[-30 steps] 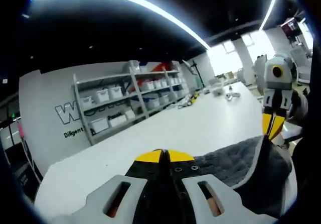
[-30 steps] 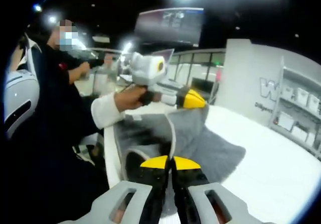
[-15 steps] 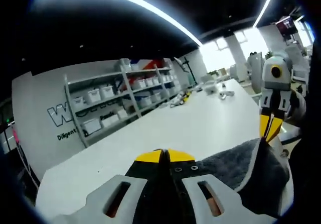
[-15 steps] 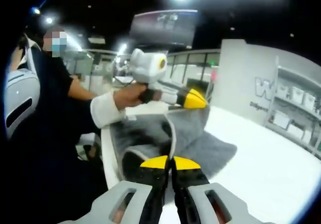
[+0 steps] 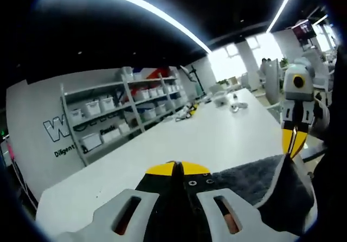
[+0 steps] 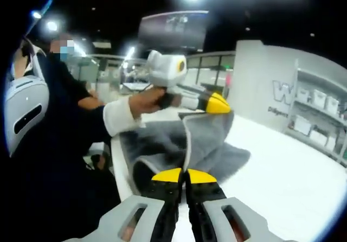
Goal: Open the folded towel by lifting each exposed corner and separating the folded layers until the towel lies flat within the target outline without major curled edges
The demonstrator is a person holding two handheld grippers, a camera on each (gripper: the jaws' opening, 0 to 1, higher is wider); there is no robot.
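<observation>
Yellow-tipped, our left gripper [image 5: 178, 169] had its jaws pressed together on the grey towel [image 5: 255, 179], whose pile spread away beside the tips. Seen from the right gripper view, that same left gripper [image 6: 219, 105] pinched a raised fold of the towel [image 6: 203, 133] and held it up off the bench, with the cloth hanging down from the tips in a steep drape. Our right gripper [image 6: 183, 175] likewise had its jaws squeezed shut, gripping the towel's pale-trimmed edge near the bench edge closest to us; from the left gripper view it [image 5: 294, 142] pointed down onto the towel's lifted corner. We saw the towel lying at the near edge of the white bench [image 5: 179, 144], partly bunched and folded. A hand [image 6: 146, 102] in a white cuff held the left gripper's handle. Beyond the bench's far edge stood shelving [image 5: 108, 120] with white bins against a grey wall.
</observation>
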